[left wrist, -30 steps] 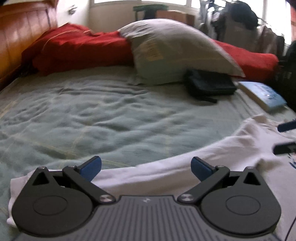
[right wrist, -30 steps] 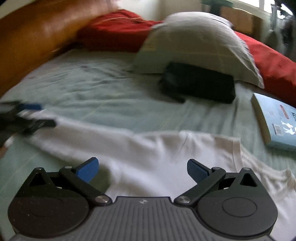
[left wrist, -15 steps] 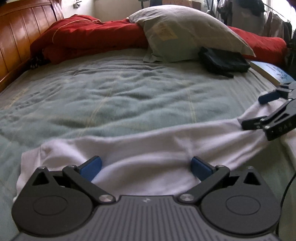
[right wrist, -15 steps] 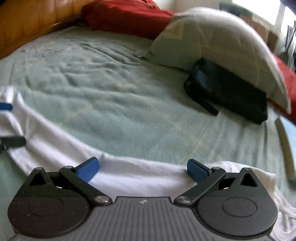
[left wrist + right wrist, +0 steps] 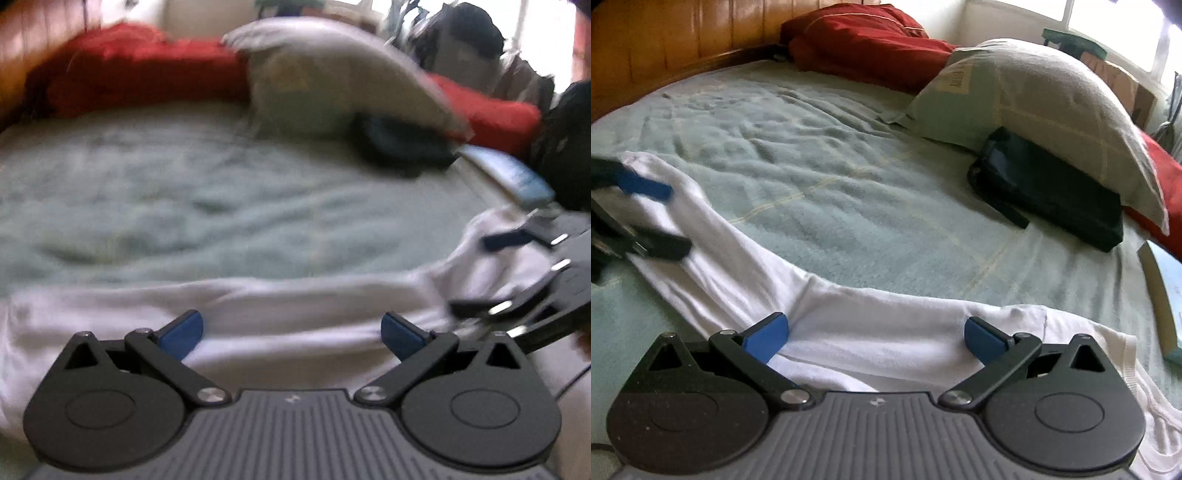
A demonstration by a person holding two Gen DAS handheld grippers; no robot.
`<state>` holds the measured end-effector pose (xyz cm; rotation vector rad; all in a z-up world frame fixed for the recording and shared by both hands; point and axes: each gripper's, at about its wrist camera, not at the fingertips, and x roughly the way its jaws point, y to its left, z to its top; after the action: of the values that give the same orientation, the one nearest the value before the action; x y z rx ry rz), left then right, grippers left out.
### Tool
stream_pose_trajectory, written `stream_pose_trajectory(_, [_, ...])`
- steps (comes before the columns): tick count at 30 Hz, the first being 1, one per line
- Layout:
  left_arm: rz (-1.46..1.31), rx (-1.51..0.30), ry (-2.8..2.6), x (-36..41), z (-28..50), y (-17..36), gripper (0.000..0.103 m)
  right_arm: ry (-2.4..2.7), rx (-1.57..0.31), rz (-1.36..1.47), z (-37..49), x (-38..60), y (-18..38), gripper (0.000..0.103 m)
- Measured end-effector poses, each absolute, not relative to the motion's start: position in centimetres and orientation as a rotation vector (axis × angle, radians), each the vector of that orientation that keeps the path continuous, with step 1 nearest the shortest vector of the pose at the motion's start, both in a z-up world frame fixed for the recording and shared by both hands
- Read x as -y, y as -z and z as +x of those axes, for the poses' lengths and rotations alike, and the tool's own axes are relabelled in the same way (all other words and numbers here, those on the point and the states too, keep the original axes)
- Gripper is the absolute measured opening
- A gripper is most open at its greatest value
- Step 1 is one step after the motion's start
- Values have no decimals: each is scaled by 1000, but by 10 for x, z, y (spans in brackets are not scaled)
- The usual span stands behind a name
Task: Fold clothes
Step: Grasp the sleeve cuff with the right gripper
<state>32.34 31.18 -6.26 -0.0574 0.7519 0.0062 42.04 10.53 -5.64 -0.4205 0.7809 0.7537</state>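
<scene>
A white T-shirt (image 5: 871, 325) lies in a long band across the pale green bedspread (image 5: 827, 177). My right gripper (image 5: 873, 336) stands open just over the shirt's middle, blue pads wide apart, nothing between them. In the blurred left wrist view the same shirt (image 5: 288, 302) stretches under my left gripper (image 5: 291, 332), which is also open and empty. The right gripper (image 5: 495, 273) shows at that view's right edge over the shirt's end. The left gripper (image 5: 657, 218) appears at the far left of the right wrist view, over the shirt's other end.
A grey-green pillow (image 5: 1038, 103) leans on red bedding (image 5: 864, 48) at the back. A black bag (image 5: 1052, 192) lies in front of the pillow, and a blue book (image 5: 1167, 295) rests at the right edge. A wooden headboard (image 5: 665, 48) runs along the left.
Both grippers have swung sideways over the shirt and stayed open. The left wrist view is now motion-blurred and turned right; the right gripper sits closer to it.
</scene>
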Motion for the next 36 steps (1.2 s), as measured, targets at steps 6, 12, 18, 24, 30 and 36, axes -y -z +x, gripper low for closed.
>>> stream_pose_trajectory(6, [-53,-789,9,-302,319,71,102,-846,-693,-423,435,-97,27,86])
stream_pose_trajectory(12, [-58,-795,72,-286,313,73,102,-893,-724,-472,463,-108,31,43])
stream_pose_trajectory(18, [-71,-780,167,-265,305,73,102,-959,-780,-569,476,-113,49,36])
stream_pose_trajectory(24, [-82,-766,252,-247,299,73,102,-961,-624,-716,426,-99,53,36])
stream_pose_trajectory(30, [-92,-770,261,-249,300,76,102,-952,-507,-839,399,-95,57,36])
stream_pose_trajectory(36, [-77,-782,288,-244,302,82,102,-1020,-511,-909,410,-105,60,38])
